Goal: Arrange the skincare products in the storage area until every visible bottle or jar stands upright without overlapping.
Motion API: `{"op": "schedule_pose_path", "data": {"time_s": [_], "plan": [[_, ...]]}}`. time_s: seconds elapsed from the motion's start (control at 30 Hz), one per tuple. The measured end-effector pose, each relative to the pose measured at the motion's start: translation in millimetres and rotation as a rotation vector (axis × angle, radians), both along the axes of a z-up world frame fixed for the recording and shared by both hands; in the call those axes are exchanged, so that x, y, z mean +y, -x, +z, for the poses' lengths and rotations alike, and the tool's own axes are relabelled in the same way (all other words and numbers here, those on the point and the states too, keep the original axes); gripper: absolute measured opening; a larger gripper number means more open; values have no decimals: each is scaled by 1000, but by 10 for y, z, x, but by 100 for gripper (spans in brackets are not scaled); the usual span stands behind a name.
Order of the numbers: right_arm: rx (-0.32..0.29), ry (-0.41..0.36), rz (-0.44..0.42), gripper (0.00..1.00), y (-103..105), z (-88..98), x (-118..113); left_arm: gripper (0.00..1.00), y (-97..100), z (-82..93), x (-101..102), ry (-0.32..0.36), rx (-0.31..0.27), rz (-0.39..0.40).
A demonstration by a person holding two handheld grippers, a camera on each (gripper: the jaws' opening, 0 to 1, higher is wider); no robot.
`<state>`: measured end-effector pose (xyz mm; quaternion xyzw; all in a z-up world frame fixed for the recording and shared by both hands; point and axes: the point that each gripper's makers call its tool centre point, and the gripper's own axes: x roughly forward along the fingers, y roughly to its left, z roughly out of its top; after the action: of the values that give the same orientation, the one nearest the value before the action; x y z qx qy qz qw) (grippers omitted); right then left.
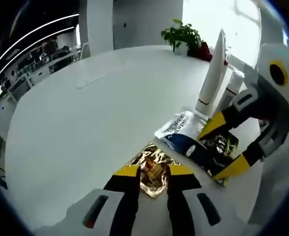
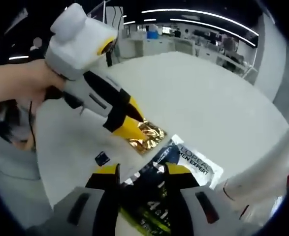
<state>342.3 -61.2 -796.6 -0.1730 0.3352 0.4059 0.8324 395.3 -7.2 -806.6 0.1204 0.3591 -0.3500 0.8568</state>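
Sachets lie flat on the white table (image 1: 75, 123): a gold sachet (image 1: 153, 169) between the left claw's (image 1: 151, 173) tips, grip uncertain; a blue-white sachet (image 1: 188, 137) touching it, the right claw (image 2: 142, 169) spread over it; a white tube (image 1: 213, 73) stands upright behind.

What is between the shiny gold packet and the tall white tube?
The dark-and-white sachet lies between gold packet and white tube, in the left gripper view.

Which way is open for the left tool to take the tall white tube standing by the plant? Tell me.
Probably none yet: the left tool sits at the crinkled gold foil sachet, and the right tool over the dark blue-and-white sachet lies between it and the tall white tube.
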Motion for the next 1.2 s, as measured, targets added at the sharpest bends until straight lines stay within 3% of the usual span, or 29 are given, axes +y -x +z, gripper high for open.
{"op": "schedule_pose_path", "data": {"time_s": [0.43, 0.7, 0.93, 1.2], "plan": [[-38, -59, 22, 54, 205, 366, -89, 45, 217, 260, 44, 17, -8, 63], [-105, -87, 13, 61, 292, 655, -219, 55, 373, 426, 143, 24, -25, 119], [-134, -97, -29, 69, 387, 805, -434, 61, 548, 532, 212, 36, -39, 154], [-174, -106, -119, 79, 383, 958, -832, 68, 804, 691, 294, 61, -55, 212]]}}
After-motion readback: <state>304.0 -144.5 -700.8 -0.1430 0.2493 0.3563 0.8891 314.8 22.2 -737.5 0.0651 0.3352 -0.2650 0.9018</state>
